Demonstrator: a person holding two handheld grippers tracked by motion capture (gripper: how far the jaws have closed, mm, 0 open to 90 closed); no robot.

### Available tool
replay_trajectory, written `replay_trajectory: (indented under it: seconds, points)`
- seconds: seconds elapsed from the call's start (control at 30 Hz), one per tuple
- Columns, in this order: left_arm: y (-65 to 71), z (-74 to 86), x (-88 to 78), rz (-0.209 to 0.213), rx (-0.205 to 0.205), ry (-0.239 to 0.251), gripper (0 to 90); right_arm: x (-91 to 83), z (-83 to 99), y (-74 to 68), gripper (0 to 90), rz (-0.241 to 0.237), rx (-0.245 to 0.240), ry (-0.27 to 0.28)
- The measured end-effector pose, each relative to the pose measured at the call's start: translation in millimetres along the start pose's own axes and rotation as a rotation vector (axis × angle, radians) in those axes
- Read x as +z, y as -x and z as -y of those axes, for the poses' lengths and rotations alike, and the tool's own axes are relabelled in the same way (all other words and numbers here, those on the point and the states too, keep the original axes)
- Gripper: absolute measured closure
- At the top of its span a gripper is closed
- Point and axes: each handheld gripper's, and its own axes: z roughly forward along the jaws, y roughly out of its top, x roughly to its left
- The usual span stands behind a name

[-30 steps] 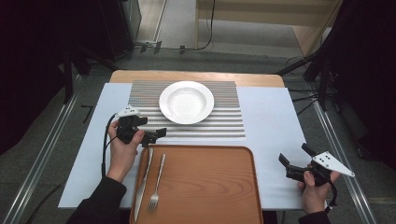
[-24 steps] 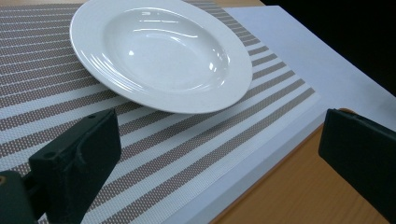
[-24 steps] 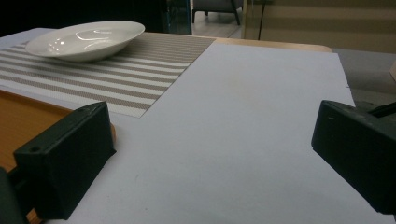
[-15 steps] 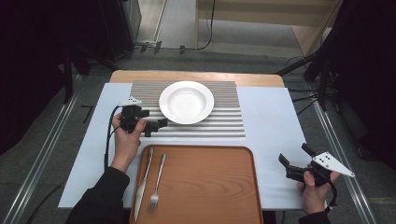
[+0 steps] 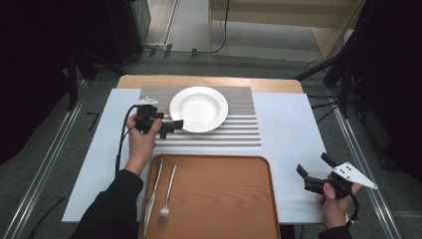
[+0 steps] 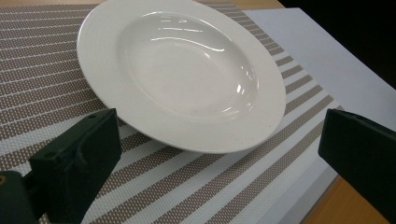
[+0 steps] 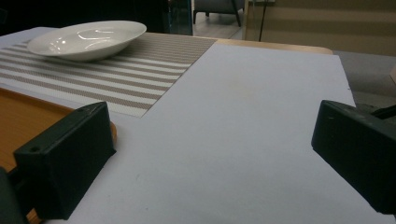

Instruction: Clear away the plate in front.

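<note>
The left tongs [image 5: 171, 126] hung wide open at the near rim of the white plate [image 5: 199, 108]; the right tongs [image 5: 314, 171] gaped empty over the desk [image 5: 293, 139].

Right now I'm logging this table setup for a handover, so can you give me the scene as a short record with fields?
surface: white sheet over a wooden table
placemat: striped, at the far middle
plate: white, deep, empty, on the placemat
tray: wooden, at the near edge
cutlery: knife and fork side by side at the tray's left end
left gripper: jaws open, at the plate's near-left rim
right gripper: jaws open, over the sheet, right of the tray
</note>
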Motion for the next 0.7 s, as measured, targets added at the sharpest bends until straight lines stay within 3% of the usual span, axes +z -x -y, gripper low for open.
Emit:
replay_trajectory:
  seconds: [0.7]
  points:
    - [-37.0,-12.1,31.4,-0.034,-0.108,-0.025,0.0,0.2,0.6,0.8,0.0,0.000,-0.002,0.005]
